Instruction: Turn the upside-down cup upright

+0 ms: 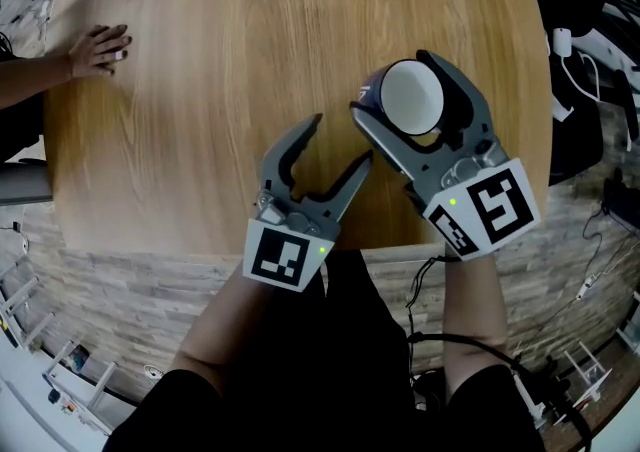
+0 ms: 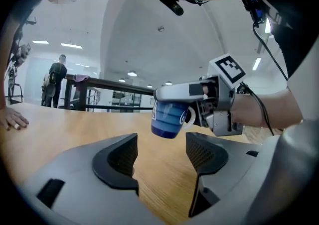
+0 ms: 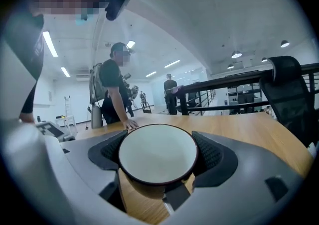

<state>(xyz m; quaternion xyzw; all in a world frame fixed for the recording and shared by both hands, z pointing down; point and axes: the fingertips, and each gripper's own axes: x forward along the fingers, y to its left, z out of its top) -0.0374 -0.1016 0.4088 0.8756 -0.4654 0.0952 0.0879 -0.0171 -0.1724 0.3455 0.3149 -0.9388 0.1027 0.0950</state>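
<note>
right gripper view: right gripper fingers pinch cup; left gripper fingers spread; cup lettering unreadable.

This looks like a research or recording lab in a big open office hall, not a home. Overhead is a white ceiling with strip lights and round downlights. A round wooden table stands on a pale stone-patterned floor, with cables lying round it. A black office chair sits beside it and a dark railing crosses behind. A stepladder (small and far off, possibly a rack) stands by the far wall. Several people stand about. The left gripper and right gripper carry marker cubes, tracking gear typical of a lab.
</note>
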